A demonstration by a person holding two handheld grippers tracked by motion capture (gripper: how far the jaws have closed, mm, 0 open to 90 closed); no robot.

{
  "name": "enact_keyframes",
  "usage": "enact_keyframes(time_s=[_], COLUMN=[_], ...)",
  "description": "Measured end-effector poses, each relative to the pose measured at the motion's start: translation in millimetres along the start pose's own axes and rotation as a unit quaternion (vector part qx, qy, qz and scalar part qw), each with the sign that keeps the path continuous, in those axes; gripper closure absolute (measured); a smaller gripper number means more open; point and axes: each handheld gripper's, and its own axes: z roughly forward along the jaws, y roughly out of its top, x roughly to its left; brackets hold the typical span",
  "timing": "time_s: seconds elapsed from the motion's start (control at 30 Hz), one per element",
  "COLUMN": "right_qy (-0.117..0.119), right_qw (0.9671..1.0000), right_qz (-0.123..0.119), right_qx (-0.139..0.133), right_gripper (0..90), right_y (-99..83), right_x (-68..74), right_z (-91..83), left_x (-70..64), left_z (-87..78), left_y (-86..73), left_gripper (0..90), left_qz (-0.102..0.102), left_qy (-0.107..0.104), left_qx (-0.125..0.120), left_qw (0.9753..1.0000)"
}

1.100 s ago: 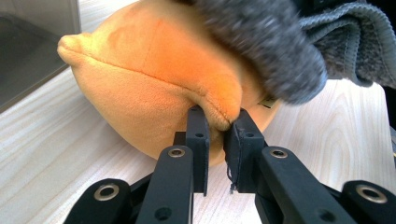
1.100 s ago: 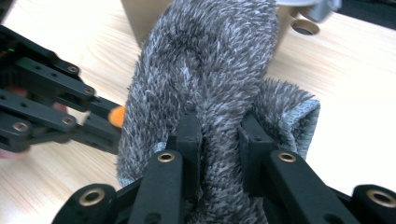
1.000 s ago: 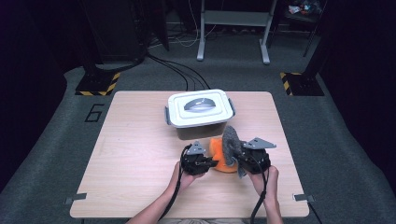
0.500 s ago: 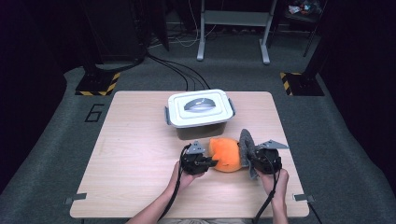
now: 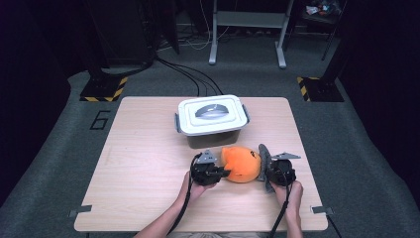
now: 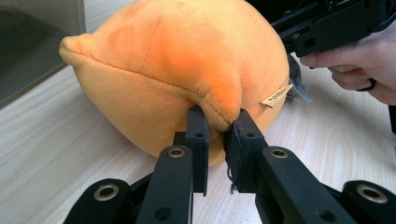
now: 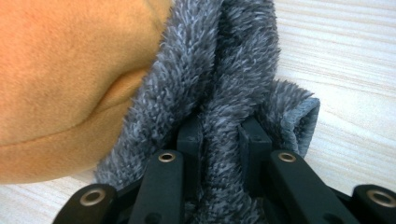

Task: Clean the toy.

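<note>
So I've got the orange plush (image 5: 241, 163) on the table (image 5: 138, 163) right in front of the lidded white box (image 5: 210, 116), held from both ends. My left gripper (image 6: 218, 135) is pinched on a small fold of its orange seam, my right gripper (image 7: 219, 135) is clamped on its grey furry piece (image 7: 224, 60). That left bite is shallow, so any hard pull could probably slip it off. There's a tan tag (image 6: 276, 96) but I can't read it. A "6" (image 5: 100, 120) marks the floor

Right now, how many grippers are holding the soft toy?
2. The left gripper pinches a fold of the orange soft toy on its left side; the right gripper clamps the toy's grey furry part on the right.
</note>
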Motion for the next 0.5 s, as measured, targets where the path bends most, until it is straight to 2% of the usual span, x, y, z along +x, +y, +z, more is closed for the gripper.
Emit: enact_keyframes(time_s=[0.13,0.27,0.33,0.5], right_qy=[-0.008,-0.011,-0.005,0.019], right_qw=[1.0,0.9993,0.9985,0.9948], right_qz=[-0.001,-0.003,-0.005,-0.029], right_qx=[0.0,-0.035,-0.053,-0.096], right_gripper=[74.0,74.0,74.0,73.9], right_y=[1.4,2.3,4.4,13.8], right_x=[-0.1,-3.0,-1.0,16.6], right_z=[-8.3,-35.5,-51.2,-84.0], left_x=[1.2,2.9,2.8,2.7], left_z=[-0.3,-0.7,-0.8,-0.5], left_y=[-0.1,-1.0,-1.1,-0.9], left_gripper=[79.7,79.6,79.5,79.4], left_qz=[-0.001,-0.002,-0.001,0.001], left_qy=[0.0,0.0,-0.001,-0.002], left_qx=[0.001,0.002,0.002,0.0], left_qw=[1.0,1.0,1.0,1.0])
